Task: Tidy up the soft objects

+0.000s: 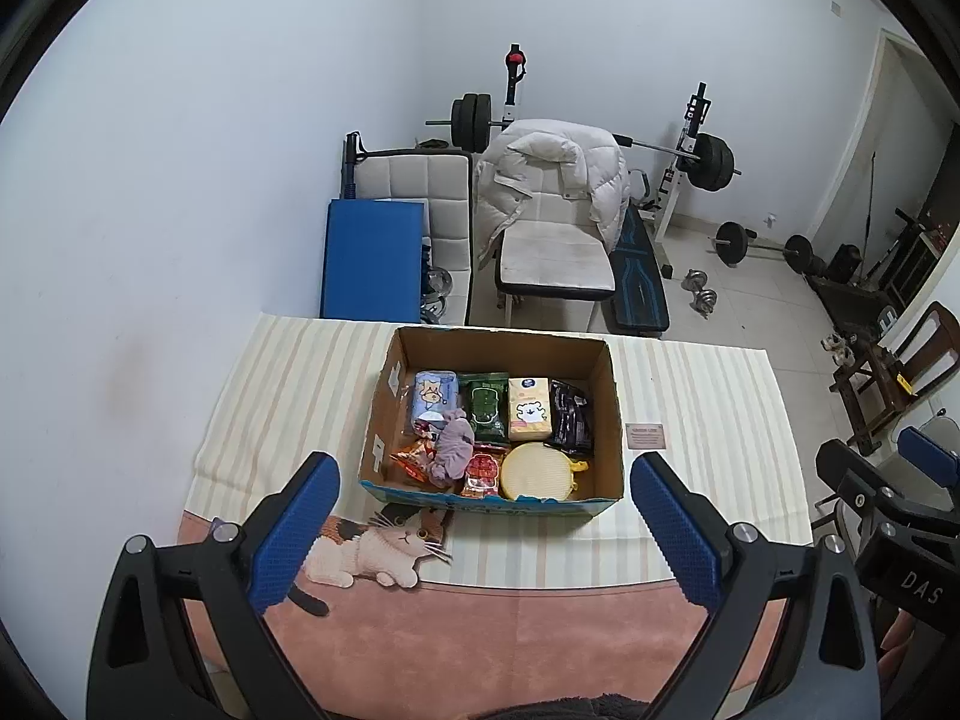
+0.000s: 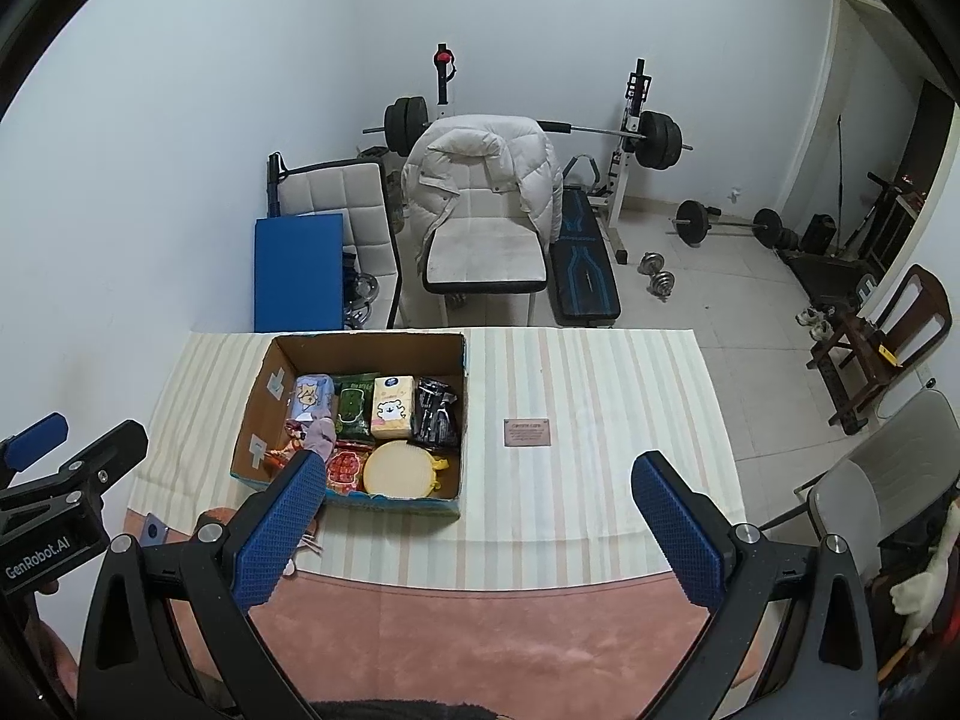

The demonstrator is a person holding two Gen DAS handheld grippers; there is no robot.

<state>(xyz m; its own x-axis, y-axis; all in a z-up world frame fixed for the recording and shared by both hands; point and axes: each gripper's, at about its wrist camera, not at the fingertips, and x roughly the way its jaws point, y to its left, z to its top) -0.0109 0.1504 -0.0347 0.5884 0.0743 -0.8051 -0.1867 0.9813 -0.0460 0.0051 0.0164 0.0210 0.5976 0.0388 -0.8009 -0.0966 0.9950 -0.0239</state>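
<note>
White walls and pale floor tiles are framing the left wrist view, with a weight bench (image 1: 639, 276), a loaded barbell (image 1: 711, 159) on its rack and a white puffer jacket (image 1: 558, 174) draped over a chair behind the desk (image 1: 288, 384). A striped cloth is covering the desk, and a pink mat with a cat print (image 1: 384, 546) is lying at its near edge. An open cardboard box (image 1: 609, 420) is sitting on the cloth, holding soft packs: a blue tissue pack (image 1: 433, 399), a green wipes pack (image 1: 486, 405), a yellow tissue pack (image 1: 529, 408), a black pouch (image 1: 570, 414), a crumpled lilac cloth (image 1: 453, 444), a red snack bag (image 1: 483, 471) and a round yellow sponge (image 1: 537, 471). The left gripper (image 1: 483, 531) is hovering above the near edge of the box, its jaws standing wide apart and holding nothing.

From the right wrist view, the same box (image 2: 459, 414) is lying to the left of centre, with a small brown card (image 2: 527, 432) on the cloth just beside it. The right gripper (image 2: 480, 531) is hanging over the bare striped cloth near the box's right corner, its jaws spread wide and empty. The left gripper's body is showing at the left edge.
</note>
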